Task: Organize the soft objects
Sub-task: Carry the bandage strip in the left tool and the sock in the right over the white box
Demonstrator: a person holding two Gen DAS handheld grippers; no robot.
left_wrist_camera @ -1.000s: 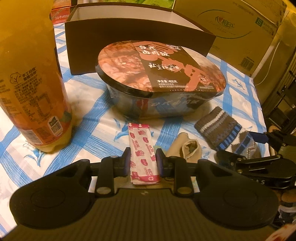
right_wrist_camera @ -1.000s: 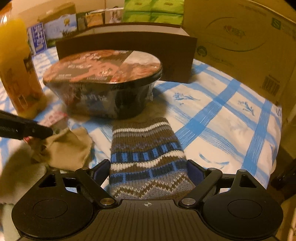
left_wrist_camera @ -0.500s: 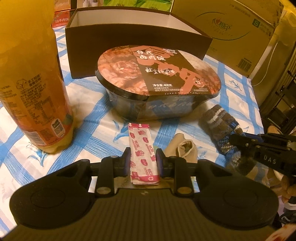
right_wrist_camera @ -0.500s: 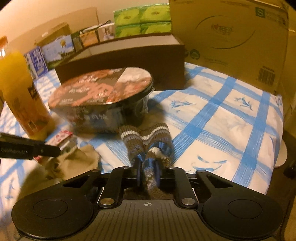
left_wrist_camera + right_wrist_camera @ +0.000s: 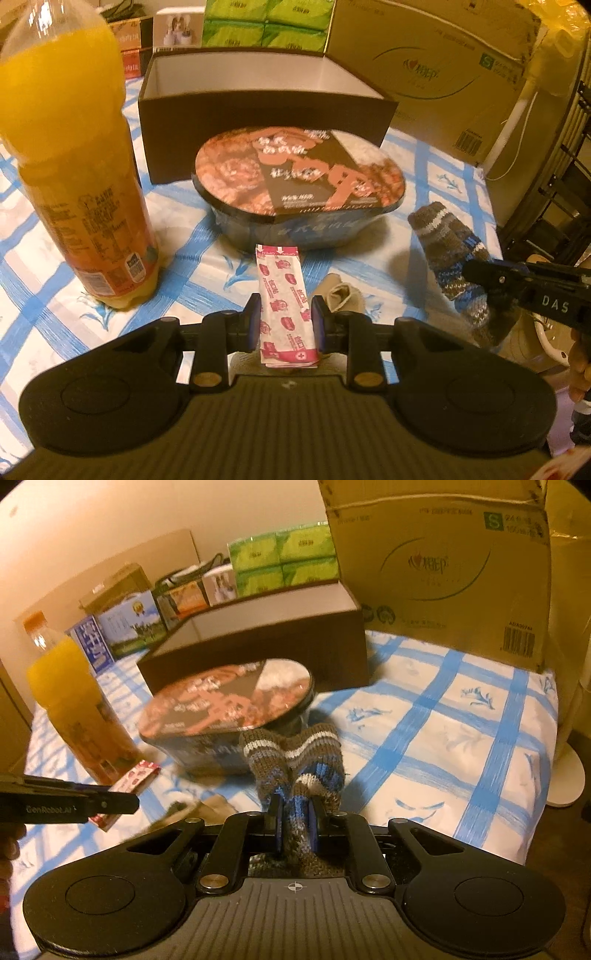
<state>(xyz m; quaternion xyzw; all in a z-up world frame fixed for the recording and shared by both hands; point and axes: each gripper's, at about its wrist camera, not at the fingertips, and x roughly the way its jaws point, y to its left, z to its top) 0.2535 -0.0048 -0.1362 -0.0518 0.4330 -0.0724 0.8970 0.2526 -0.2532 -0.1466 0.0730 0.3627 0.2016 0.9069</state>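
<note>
A pink-and-white sachet packet (image 5: 282, 291) is pinched between the pads of my left gripper (image 5: 284, 306), lifted off the blue-checked cloth; the right wrist view catches the same packet (image 5: 136, 775) sticking out past the left gripper (image 5: 125, 803). My right gripper (image 5: 295, 808) is shut on a brown, blue and white knitted sock (image 5: 295, 753), which is bunched between the pads and raised. In the left wrist view that sock (image 5: 443, 236) hangs from the right gripper (image 5: 480, 273) at the right. A beige sock (image 5: 341, 295) lies crumpled on the cloth between the two grippers.
An open dark brown box (image 5: 258, 114) stands behind a sealed instant-food bowl (image 5: 299, 177). A tall orange drink bottle (image 5: 81, 166) is on the left. Cardboard cartons (image 5: 443, 74) and green tissue packs (image 5: 266, 22) line the back. The table edge (image 5: 550, 738) drops off on the right.
The right gripper closed on the knitted sock, squeezing it narrow, and lifted it off the cloth. The left gripper rose with the packet still held.
</note>
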